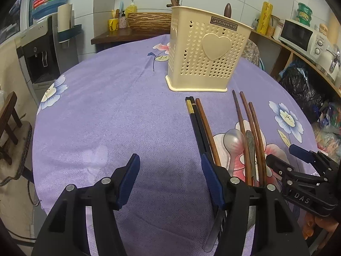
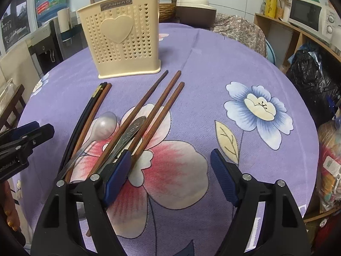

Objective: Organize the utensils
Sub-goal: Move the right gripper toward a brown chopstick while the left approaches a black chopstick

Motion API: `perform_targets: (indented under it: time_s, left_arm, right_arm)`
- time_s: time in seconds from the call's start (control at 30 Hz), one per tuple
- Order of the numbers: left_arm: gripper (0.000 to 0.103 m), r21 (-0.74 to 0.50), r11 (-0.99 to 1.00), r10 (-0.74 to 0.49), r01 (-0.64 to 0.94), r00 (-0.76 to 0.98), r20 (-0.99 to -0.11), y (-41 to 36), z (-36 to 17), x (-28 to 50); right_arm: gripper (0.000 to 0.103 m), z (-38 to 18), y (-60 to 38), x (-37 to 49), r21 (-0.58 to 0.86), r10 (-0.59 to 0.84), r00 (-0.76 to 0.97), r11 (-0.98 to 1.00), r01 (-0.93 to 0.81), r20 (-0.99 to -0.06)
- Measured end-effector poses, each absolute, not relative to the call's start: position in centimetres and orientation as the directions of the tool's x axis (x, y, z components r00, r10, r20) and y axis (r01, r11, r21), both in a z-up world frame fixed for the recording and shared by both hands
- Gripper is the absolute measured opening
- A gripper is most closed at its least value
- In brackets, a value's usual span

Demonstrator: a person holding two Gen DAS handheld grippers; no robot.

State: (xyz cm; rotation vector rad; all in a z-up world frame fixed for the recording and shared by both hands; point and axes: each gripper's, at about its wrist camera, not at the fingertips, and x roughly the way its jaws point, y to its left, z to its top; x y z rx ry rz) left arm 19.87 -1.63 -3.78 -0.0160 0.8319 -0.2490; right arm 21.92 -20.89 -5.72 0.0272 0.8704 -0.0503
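A cream perforated utensil holder stands upright on the purple flowered tablecloth, with a dark handle poking out of its top. In front of it lie several brown wooden chopsticks, a black pair, a metal spoon and another metal utensil handle. My left gripper is open and empty, just left of the pile. My right gripper is open and empty, its left finger over the chopstick ends; it also shows in the left wrist view.
A water dispenser stands at the left. A wooden shelf with a microwave and bags is at the right. A woven basket and a rice cooker sit behind the table. A wooden stool is at the left.
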Motion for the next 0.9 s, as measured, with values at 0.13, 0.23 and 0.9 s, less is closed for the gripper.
perform_targets:
  time_s: [0.13, 0.23, 0.9]
  left_arm:
    - [0.060, -0.110, 0.970, -0.226, 0.217, 0.635, -0.739, -1.8, -4.0, 20.0]
    - [0.060, -0.099, 0.969, -0.224, 0.228, 0.626, -0.747, -2.2, -4.4, 19.9]
    - [0.051, -0.031, 0.966, -0.180, 0.257, 0.583, -0.792, -4.8, -4.9, 21.4]
  right_arm:
    - [0.076, -5.9, -20.1, 21.9, -0.024, -0.050, 0.635, 0.998, 0.049, -0.771]
    - [0.076, -5.8, -20.4, 21.7, -0.048, -0.056, 0.620, 0.998, 0.029, -0.783]
    - [0.076, -5.4, -27.1, 19.8, 0.020, -0.126, 0.632, 0.975, 0.219, -0.765]
